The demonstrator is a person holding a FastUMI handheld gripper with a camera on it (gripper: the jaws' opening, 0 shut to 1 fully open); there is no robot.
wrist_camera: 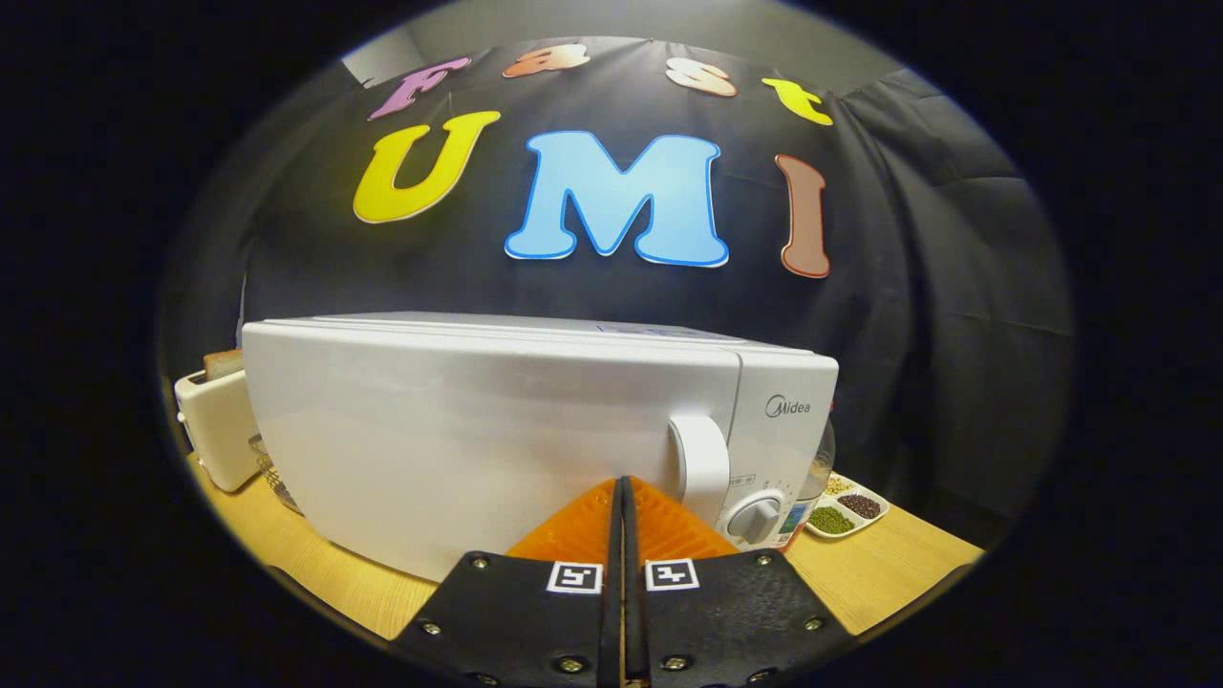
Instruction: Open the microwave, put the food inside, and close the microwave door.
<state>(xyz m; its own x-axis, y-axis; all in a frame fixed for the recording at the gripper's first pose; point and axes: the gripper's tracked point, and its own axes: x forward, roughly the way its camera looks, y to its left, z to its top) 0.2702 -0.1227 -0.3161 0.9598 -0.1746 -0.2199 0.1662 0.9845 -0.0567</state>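
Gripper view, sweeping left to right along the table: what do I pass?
Toaster → microwave door → door handle, just ahead of the shut gripper → control dial → divided tray of beans.

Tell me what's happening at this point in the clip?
A person's handheld gripper points at a white microwave on a wooden table. Its fingers are pressed together with nothing between them, their tips close to the door, just beside the door handle. The door is shut, so opening has not begun. A toaster with bread in it stands beyond the microwave's far side, and a divided dish of beans sits past its control knob.
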